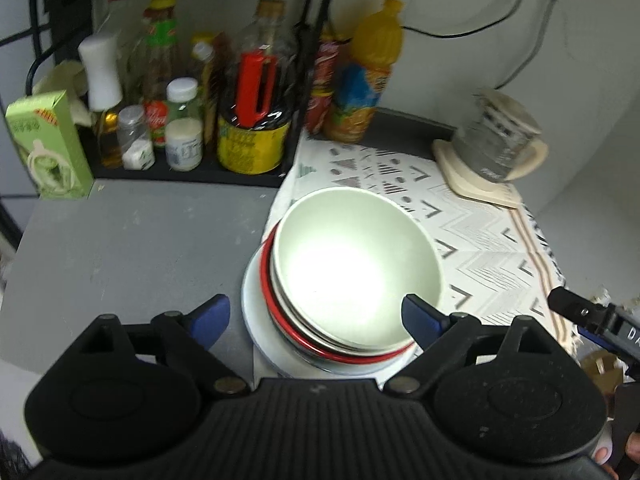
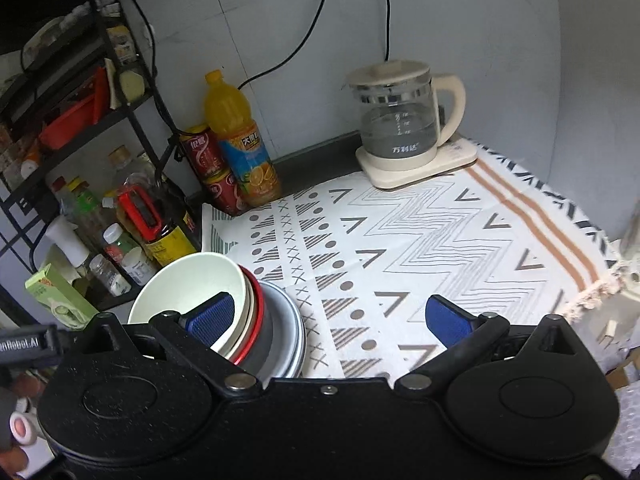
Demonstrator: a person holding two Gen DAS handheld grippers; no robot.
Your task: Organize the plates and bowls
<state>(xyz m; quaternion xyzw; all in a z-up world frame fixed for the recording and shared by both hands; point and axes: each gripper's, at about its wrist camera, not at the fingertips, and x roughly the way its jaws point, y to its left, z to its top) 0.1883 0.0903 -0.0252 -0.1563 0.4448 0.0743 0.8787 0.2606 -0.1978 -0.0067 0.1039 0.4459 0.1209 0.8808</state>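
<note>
Sitting nested on the patterned cloth's [image 2: 420,240] left edge, the stack of bowls and plates [image 1: 344,280] is lying straight ahead of the left gripper [image 1: 316,322], the nearer one, jaws spread wide and empty. Right gripper [image 2: 340,320] is also gaping, empty, stack to its left. Kettle [image 2: 400,120] lettering is too small to read.

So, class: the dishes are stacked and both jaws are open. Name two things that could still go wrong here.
1. The stack could tip: the white bowl leans off-centre on the red-rimmed dish and the plate below.
2. The plate straddles the edge of the cloth, so its footing may be uneven; a nudge from the left gripper, hanging close above it, could slide it.
</note>
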